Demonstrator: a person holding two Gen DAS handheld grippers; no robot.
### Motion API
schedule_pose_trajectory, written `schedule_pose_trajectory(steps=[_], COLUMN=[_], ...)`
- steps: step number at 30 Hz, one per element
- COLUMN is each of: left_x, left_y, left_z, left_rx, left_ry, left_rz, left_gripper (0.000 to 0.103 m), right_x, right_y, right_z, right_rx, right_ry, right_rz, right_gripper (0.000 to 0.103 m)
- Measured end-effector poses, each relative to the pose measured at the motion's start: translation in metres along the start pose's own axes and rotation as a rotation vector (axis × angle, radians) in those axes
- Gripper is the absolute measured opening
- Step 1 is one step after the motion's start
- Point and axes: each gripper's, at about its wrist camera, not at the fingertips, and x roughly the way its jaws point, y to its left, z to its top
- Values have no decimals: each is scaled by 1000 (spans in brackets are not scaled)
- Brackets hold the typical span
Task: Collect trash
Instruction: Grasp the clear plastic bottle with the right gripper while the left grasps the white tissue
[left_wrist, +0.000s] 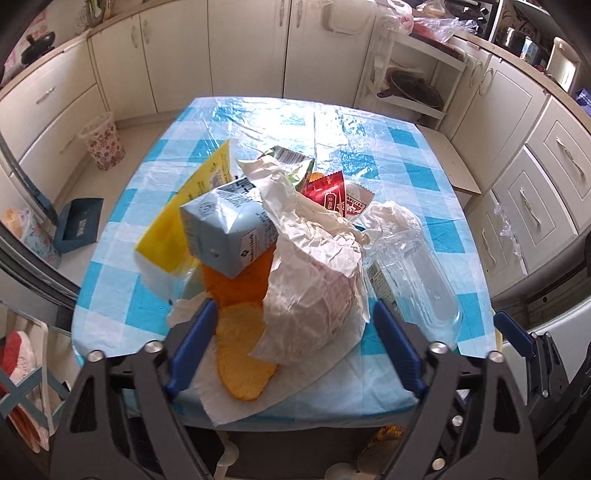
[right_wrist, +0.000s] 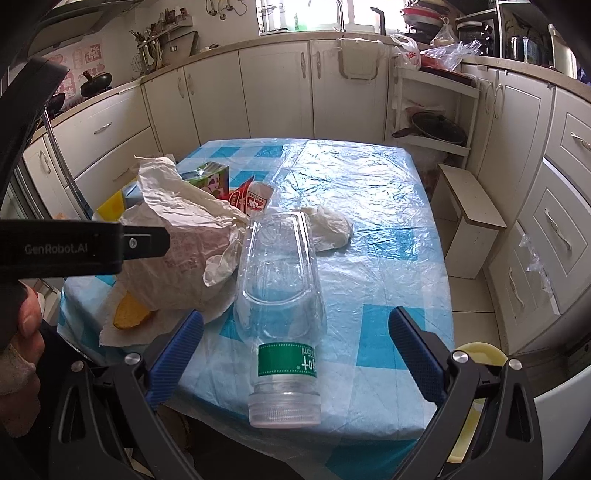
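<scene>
Both blue-padded grippers — left (left_wrist: 295, 350) and right (right_wrist: 295, 358) — gape wide, gripping nothing, over a blue-checked plastic tablecloth (right_wrist: 388, 229). Between the right one's pads a clear, green-labelled plastic bottle (right_wrist: 280, 295) lies on its side — cap toward the camera, base toward crumpled white paper wrapping (right_wrist: 184, 236).
</scene>
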Motion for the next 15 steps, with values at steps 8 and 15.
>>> schedule_pose_trajectory(steps=[8,15], left_x=[20,6], left_y=[4,5], left_z=[5,8], left_rx=[-30,-27], left_ry=[36,-32], left_rz=[-16,-52], left_gripper=[18,8], right_x=[21,31], right_y=[9,2], right_z=[8,6], right_rx=[-33,-2], right_ry=[25,62], right_rz=[9,50], right_gripper=[91,57])
